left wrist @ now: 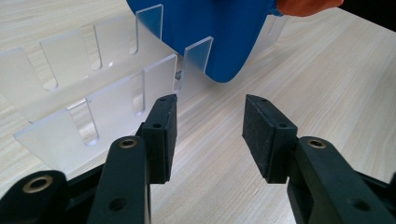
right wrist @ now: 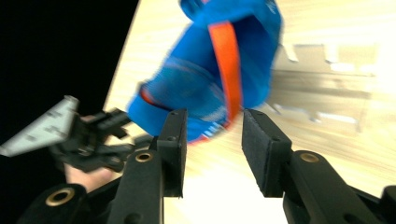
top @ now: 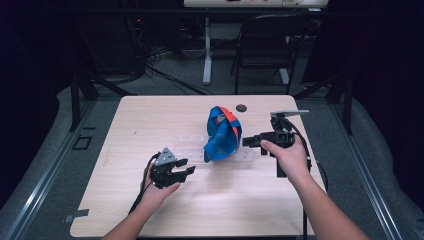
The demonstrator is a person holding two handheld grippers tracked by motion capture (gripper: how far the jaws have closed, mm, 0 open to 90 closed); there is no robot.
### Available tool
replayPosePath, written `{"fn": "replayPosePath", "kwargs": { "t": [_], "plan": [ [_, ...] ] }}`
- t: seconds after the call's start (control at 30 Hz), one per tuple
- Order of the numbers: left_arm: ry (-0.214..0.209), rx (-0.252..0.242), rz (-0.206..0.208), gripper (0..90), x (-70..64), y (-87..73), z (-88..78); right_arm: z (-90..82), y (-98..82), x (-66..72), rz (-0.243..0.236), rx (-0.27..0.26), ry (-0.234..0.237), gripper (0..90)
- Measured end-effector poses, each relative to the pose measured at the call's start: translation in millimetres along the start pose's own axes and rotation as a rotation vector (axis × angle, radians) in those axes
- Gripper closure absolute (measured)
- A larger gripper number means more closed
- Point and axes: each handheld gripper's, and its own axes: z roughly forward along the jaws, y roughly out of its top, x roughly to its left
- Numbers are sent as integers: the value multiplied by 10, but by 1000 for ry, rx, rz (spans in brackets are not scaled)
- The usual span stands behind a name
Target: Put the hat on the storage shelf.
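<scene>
Left fingers: the left gripper stands released, its pads wide apart with bare worktop between them; one left finger sits just beside the near wall of the clear slotted rack, not pressing it.
Right fingers: the right gripper is also released, holding nothing; its view is blurred, and the blue sandal lies just past its tips.
Sandal's place: in the high view the blue sandal with the orange strap stands on edge in the rack, about mid-worktop, towards the rack's right end, leaning slightly.
Hands: the left gripper rests near the rack's left end on the near side; the right gripper is just right of the sandal.
Risk, tipping: the sandal looks soft and tall for its slot; a brush from the right fingers could topple it out of the rack.
Risk, sliding: the rack is light and unheld, so a nudge from either side may shift it across the worktop.
</scene>
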Motion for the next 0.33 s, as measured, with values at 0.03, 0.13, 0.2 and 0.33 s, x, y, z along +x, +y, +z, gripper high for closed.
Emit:
{"fn": "replayPosePath", "kwargs": {
  "t": [0.03, 0.13, 0.2, 0.33],
  "plan": [
    [6, 2, 1, 550, -5, -2, 4, 11, -62, -37, -10, -3, -13, 595],
    [3, 9, 4, 545, -7, -12, 20, 44, -216, -122, -30, -26, -19, 571],
    [6, 14, 6, 541, -12, -19, 32, 70, -347, -190, -51, -41, -25, 555],
    [4, 18, 9, 541, -31, -27, 59, 138, -608, -319, -96, -65, -42, 533]
  ]
}}
